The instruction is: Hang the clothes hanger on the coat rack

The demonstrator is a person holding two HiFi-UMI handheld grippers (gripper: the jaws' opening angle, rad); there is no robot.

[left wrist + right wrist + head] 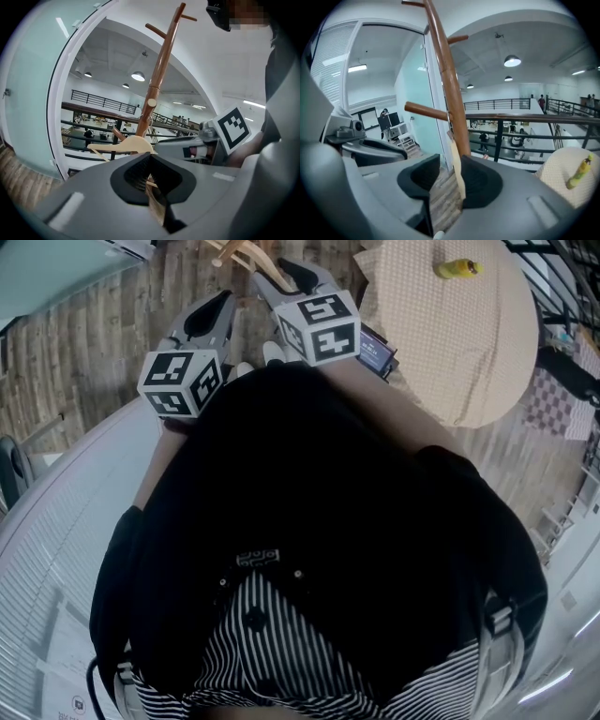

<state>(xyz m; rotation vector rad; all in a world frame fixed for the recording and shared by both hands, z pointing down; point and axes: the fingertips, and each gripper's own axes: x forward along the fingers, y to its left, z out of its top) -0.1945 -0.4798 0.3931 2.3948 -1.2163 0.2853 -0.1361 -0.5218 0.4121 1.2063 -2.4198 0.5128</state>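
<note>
A pale wooden hanger [246, 259] sits at the brown coat rack pole [161, 65], its metal hook [149, 121] up against the pole beside a peg. Edge-on, the hanger [457, 164] stands between the jaws of my right gripper [449, 180], near the right pad, with a gap on its left; those jaws are wide open. My left gripper [152, 180] is a little short of the hanger [124, 146], and floor shows through its narrow gap. In the head view both grippers, left [225, 301] and right [298, 273], point at the hanger side by side.
A round table with a beige checked cloth [469, 324] stands to the right, with a yellow object [457, 269] on it and a dark device [375, 351] at its near edge. A black railing [511, 122] runs behind the rack. A glass wall [33, 93] is on the left.
</note>
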